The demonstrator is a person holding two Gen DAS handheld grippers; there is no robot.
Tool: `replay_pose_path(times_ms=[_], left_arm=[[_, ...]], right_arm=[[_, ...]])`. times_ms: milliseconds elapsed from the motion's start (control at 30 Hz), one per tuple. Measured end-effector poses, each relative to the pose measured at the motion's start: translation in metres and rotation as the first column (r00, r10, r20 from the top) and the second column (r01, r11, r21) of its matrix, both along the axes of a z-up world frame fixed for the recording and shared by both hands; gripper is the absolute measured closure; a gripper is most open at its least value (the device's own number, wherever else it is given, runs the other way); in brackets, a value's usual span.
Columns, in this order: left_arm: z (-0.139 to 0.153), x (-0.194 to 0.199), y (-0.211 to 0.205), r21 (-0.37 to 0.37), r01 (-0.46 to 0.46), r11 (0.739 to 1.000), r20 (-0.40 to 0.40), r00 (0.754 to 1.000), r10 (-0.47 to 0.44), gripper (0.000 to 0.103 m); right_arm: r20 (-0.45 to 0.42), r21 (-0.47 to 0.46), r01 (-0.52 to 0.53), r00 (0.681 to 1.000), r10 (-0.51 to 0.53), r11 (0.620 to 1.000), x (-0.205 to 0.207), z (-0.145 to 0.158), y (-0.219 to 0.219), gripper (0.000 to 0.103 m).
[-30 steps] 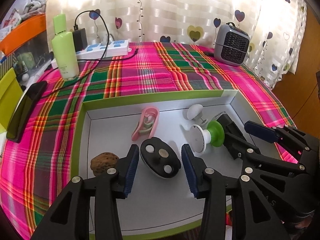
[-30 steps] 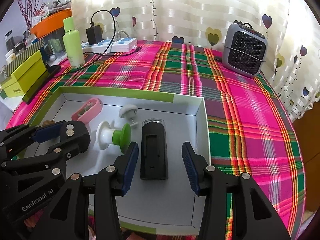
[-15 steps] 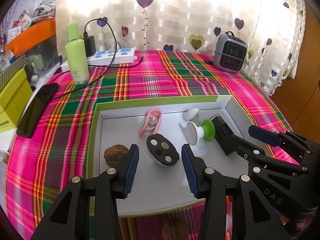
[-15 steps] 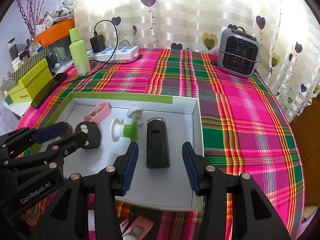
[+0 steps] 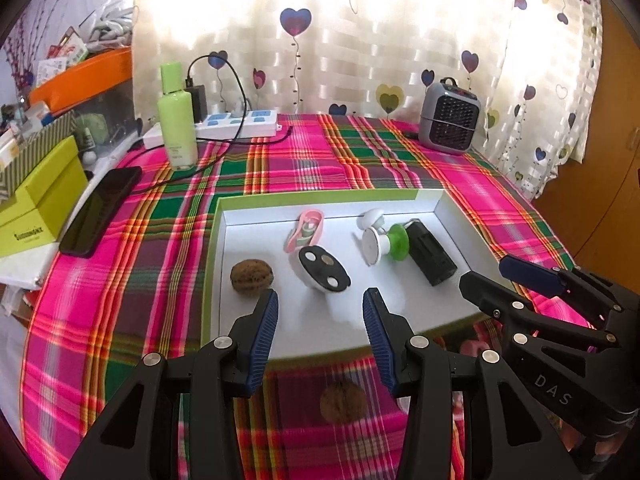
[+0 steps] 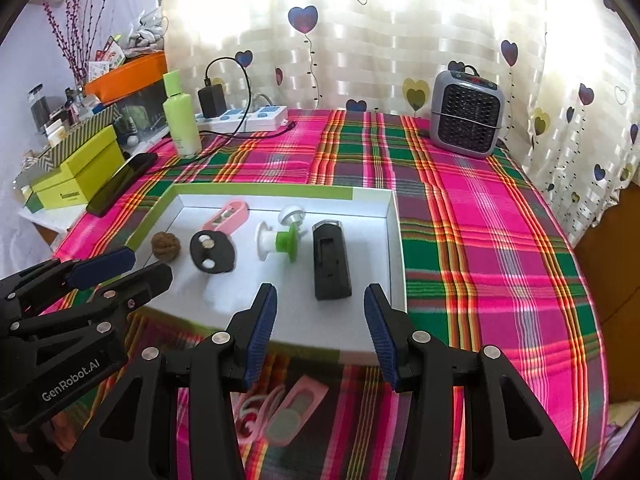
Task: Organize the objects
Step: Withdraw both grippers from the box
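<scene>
A white tray with a green rim (image 5: 320, 197) (image 6: 260, 190) lies on the plaid cloth. In it are a walnut (image 5: 251, 275) (image 6: 165, 243), a black oval piece (image 5: 323, 273) (image 6: 212, 253), a pink holder (image 5: 305, 232) (image 6: 228, 216), a white and green spool (image 5: 386, 242) (image 6: 278, 241), a white knob (image 5: 372, 218) and a black box (image 5: 430, 258) (image 6: 331, 264). On the cloth in front of the tray lie a second walnut (image 5: 343, 402) and a second pink holder (image 6: 290, 410). My left gripper (image 5: 320, 334) and right gripper (image 6: 320, 326) are open and empty above the tray's near edge.
At the back stand a green bottle (image 5: 176, 118), a power strip with a charger (image 5: 240, 122) and a grey heater (image 5: 450, 118). A black phone (image 5: 102, 208) and a yellow-green box (image 5: 38, 200) lie at the left edge.
Both grippers have drawn back and up from inside the tray to its near edge. The second walnut and the second pink holder have come into view. Both stay open.
</scene>
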State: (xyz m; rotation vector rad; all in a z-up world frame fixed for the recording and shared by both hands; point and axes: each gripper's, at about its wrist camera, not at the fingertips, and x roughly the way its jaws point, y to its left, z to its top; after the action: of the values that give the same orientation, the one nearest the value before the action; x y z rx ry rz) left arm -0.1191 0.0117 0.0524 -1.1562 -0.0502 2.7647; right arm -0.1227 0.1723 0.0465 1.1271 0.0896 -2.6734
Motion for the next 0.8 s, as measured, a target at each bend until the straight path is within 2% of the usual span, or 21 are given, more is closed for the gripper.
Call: replay_pose_path(times_ms=[500, 800], left_arm=[[-0.003, 0.04, -0.007, -0.013, -0.023, 1.0, -0.01, 1.0, 0.023, 0.06], [-0.015, 0.058, -0.014, -0.002, -0.036, 0.999, 0.007, 0.999, 0.036, 0.06]], right_arm=[[-0.011, -0.022, -0.004, 1.0, 0.004, 1.0, 0.041, 0.0, 0.003, 0.056], [0.004, -0.033, 0.011, 1.0, -0.011, 0.999, 0.057, -0.011, 0.011, 0.056]])
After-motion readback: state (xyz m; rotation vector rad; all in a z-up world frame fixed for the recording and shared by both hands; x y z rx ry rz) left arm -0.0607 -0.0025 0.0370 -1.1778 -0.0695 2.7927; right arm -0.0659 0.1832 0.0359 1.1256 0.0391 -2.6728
